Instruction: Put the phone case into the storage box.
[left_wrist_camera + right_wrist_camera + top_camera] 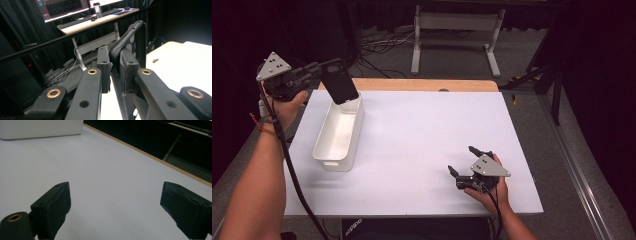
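I work in a lab: black curtains (602, 75) enclose my table (422, 150); floor cables (377, 47); a monitor desk (100, 21) stands behind.

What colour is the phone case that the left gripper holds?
Black. The phone case shows best in the high view, above the white bin.

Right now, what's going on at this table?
The left tool is shut on a black phone case, holding it in the air above the far end of the white bin. The right tool rests open on the white table, holding nothing.
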A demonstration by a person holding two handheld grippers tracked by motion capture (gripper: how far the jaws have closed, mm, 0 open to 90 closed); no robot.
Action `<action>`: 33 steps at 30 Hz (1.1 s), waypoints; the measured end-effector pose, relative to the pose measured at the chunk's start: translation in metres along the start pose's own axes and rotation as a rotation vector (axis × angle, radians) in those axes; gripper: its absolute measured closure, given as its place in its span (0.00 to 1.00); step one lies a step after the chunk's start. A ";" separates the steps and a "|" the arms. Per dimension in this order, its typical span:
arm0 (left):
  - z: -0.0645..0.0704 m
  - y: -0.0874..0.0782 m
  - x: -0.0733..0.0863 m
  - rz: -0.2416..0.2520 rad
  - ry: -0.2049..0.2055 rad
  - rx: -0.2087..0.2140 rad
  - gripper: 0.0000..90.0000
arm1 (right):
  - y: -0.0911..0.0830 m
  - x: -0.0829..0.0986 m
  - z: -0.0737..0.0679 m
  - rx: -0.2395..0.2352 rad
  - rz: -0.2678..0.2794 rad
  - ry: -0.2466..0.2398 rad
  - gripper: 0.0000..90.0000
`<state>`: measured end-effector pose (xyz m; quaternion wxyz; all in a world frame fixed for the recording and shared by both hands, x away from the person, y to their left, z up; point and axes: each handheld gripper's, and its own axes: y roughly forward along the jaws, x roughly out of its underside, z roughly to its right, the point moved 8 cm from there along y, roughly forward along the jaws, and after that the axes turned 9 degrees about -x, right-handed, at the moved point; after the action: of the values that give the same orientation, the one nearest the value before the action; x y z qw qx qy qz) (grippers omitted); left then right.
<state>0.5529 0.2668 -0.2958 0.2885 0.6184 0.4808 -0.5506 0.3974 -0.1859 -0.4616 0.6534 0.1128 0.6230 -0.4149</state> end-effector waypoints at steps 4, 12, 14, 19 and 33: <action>-0.006 0.011 0.010 -0.024 0.006 -0.009 0.90 | 0.000 0.000 0.000 -0.003 -0.006 0.009 0.11; -0.013 0.035 0.031 -0.074 0.008 -0.004 0.90 | 0.002 0.002 -0.003 -0.005 -0.019 0.000 0.12; -0.014 0.041 0.037 -0.089 0.004 0.004 0.90 | 0.002 0.003 -0.002 -0.007 -0.024 0.001 0.12; -0.016 0.050 0.048 -0.103 0.001 0.018 0.90 | 0.003 0.006 -0.001 -0.004 -0.034 0.008 0.12; -0.010 0.078 0.078 -0.121 0.040 0.042 0.90 | 0.014 0.010 0.001 -0.002 -0.073 0.033 0.12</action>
<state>0.6228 0.2679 -0.3819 0.2320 0.6050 0.5112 -0.5647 0.4062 -0.1819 -0.4761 0.6277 0.0963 0.6377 -0.4359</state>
